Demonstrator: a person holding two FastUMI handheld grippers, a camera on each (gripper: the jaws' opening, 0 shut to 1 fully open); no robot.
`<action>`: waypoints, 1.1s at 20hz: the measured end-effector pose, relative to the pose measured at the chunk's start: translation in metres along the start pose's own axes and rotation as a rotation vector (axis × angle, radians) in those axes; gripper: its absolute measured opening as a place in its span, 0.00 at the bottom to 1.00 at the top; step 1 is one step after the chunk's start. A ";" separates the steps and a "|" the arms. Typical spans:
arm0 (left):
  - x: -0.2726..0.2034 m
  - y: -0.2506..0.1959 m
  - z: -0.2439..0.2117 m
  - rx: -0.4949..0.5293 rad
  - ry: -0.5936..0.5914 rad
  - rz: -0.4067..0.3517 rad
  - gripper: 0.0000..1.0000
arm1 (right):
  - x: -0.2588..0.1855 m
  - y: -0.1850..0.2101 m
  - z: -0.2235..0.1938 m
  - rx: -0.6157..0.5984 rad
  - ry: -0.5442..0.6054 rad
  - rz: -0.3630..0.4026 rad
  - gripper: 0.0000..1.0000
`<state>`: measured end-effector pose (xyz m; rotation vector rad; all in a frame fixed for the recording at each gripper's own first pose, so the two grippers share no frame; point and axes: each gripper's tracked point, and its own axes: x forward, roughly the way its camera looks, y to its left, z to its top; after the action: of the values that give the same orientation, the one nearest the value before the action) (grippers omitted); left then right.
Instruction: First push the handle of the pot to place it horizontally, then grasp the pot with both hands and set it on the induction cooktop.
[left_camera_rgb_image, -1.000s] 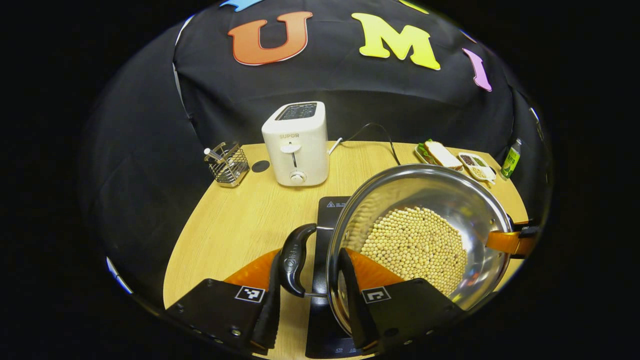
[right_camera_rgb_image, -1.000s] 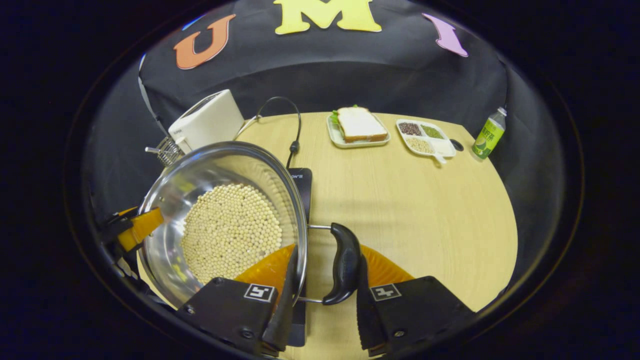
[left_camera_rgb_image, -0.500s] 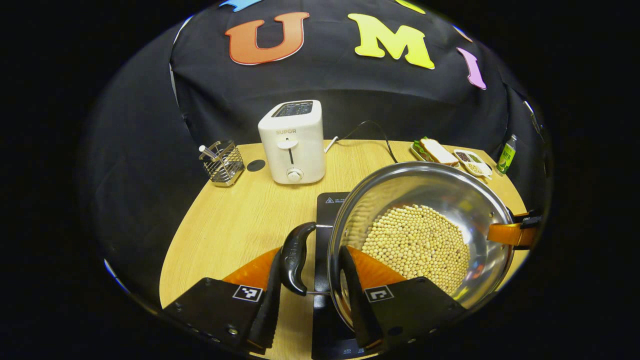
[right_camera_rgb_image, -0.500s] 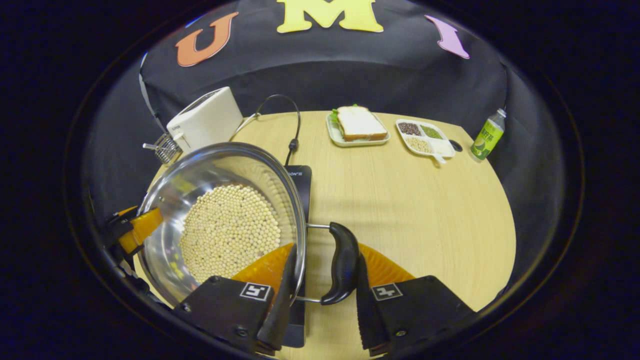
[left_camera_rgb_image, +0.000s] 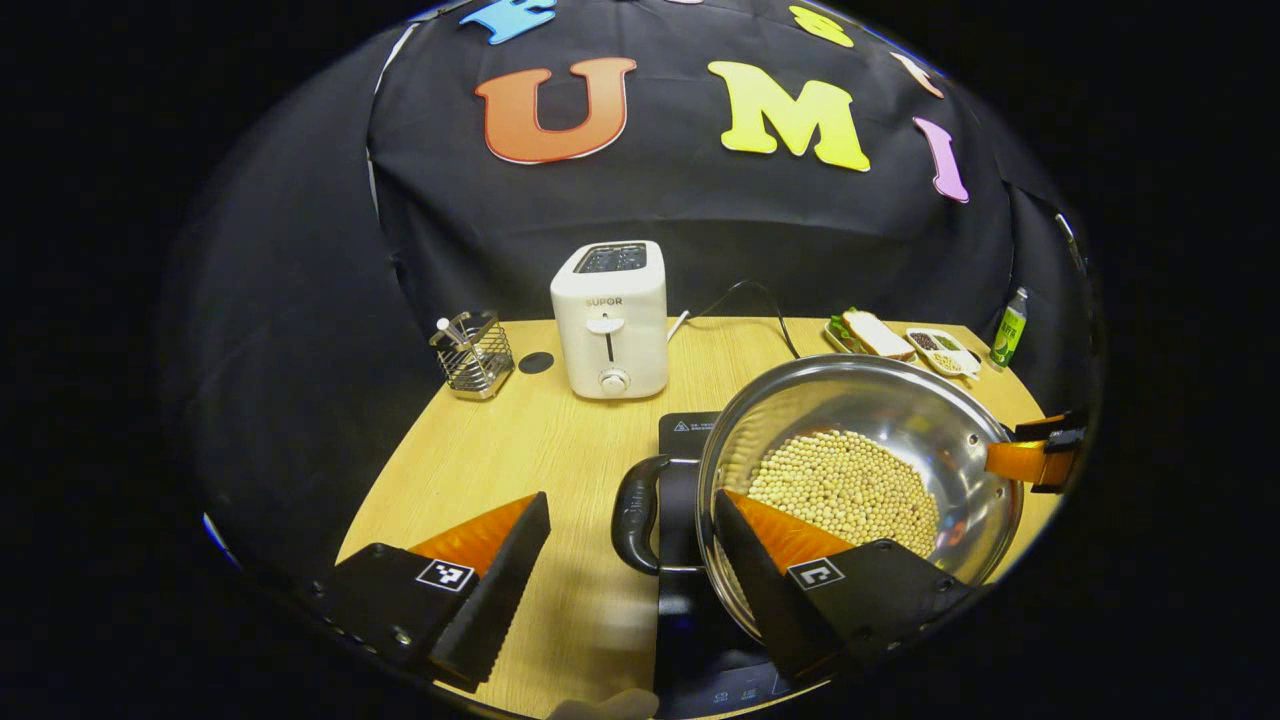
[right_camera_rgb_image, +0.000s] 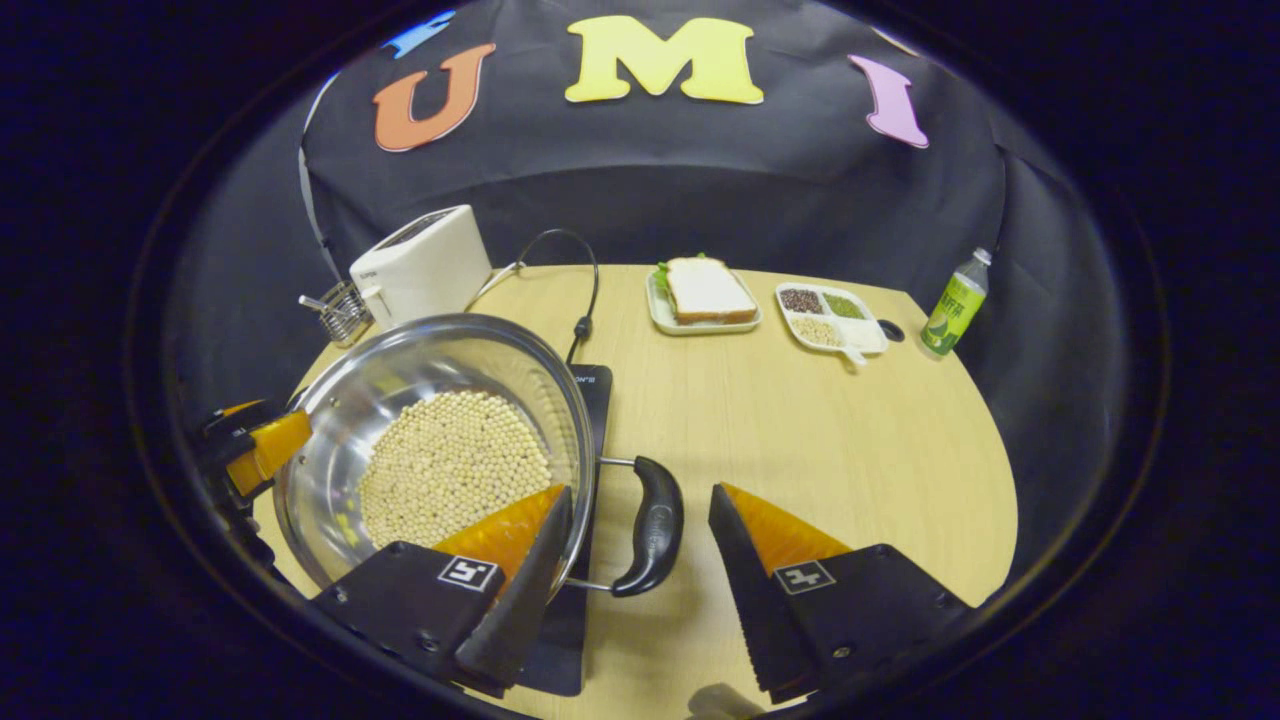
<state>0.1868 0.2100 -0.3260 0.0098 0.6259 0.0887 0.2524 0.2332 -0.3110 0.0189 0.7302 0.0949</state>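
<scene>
A steel pot (left_camera_rgb_image: 880, 395) holding pale beans (left_camera_rgb_image: 850, 485) sits over the black induction cooktop (left_camera_rgb_image: 683, 432). Its black left handle (left_camera_rgb_image: 630, 515) lies level, in the gap of my open left gripper (left_camera_rgb_image: 630, 497), and neither finger touches it. In the right gripper view the pot (right_camera_rgb_image: 420, 360) is at lower left on the cooktop (right_camera_rgb_image: 597, 385). Its right handle (right_camera_rgb_image: 655, 540) lies free between the spread fingers of my open right gripper (right_camera_rgb_image: 640, 490). Each view shows the other gripper's orange finger past the far rim: right gripper (left_camera_rgb_image: 1020, 460), left gripper (right_camera_rgb_image: 255, 450).
At the back of the wooden table stand a white toaster (left_camera_rgb_image: 610, 320) and a wire utensil holder (left_camera_rgb_image: 475, 355). A black cable (right_camera_rgb_image: 580, 290) runs to the cooktop. Far right are a sandwich plate (right_camera_rgb_image: 705, 295), a divided tray (right_camera_rgb_image: 830, 318) and a green bottle (right_camera_rgb_image: 955, 300).
Both grippers have opened and let go of the pot's handles, drawing back a little. The pot has come down onto the cooktop.
</scene>
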 end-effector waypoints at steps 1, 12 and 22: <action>-0.002 -0.001 0.004 0.008 -0.018 -0.006 0.98 | -0.004 0.000 0.002 0.002 -0.015 0.006 0.89; -0.049 -0.025 0.023 0.036 -0.098 0.019 0.98 | -0.039 -0.021 0.012 -0.056 -0.109 0.019 0.88; -0.168 -0.117 0.093 0.040 -0.307 -0.027 0.97 | -0.154 -0.073 0.043 -0.146 -0.323 0.031 0.85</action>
<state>0.1153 0.0810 -0.1566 0.0528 0.3209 0.0468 0.1733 0.1471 -0.1804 -0.0921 0.3989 0.1706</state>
